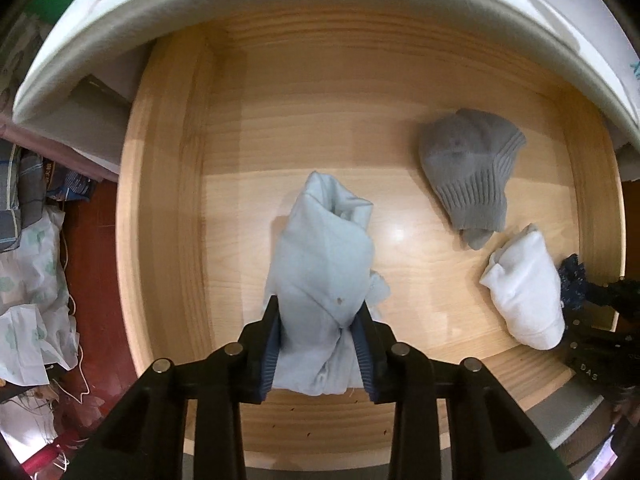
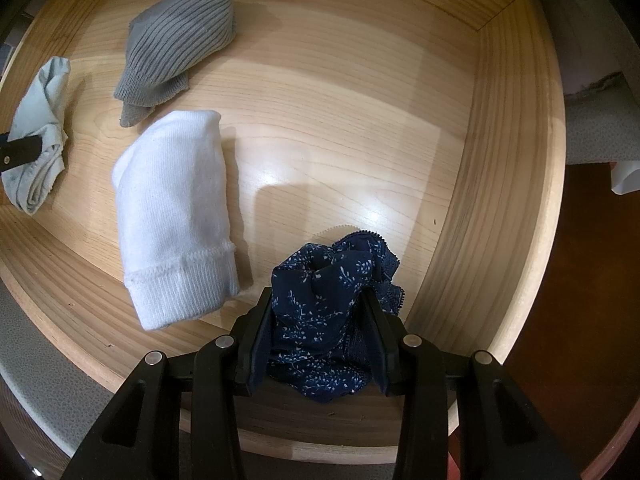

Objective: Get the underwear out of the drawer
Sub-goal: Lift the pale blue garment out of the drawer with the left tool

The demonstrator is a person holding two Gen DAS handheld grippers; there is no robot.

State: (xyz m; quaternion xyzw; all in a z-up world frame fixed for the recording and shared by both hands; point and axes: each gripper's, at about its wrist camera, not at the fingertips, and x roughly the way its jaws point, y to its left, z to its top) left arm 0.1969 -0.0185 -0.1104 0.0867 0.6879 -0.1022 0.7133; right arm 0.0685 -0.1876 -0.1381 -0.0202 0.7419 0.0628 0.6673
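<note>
Both pinches set; lift straight up, slowly, clear of the drawer [image 2: 480, 184] walls, watching for trailing folds. Left gripper [image 1: 318, 320] fingers nearly closed, clamped on the pale blue underwear [image 1: 320, 264] at mid-drawer. Right gripper [image 2: 318, 312] narrowly clamped on the navy floral underwear [image 2: 320, 300], lace-edged, near the right wall. Soft, crumpled cotton; glossy light wood. Ribbed grey sock [image 2: 180, 40] and white sock [image 2: 176, 216] between them.

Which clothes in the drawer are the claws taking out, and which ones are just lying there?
Being taken:
- light blue underwear, pinched by the left claw
- navy flowered underwear, pinched by the right claw
- the wooden drawer they come from

Just lying there:
- grey sock bundle
- white sock bundle
</note>
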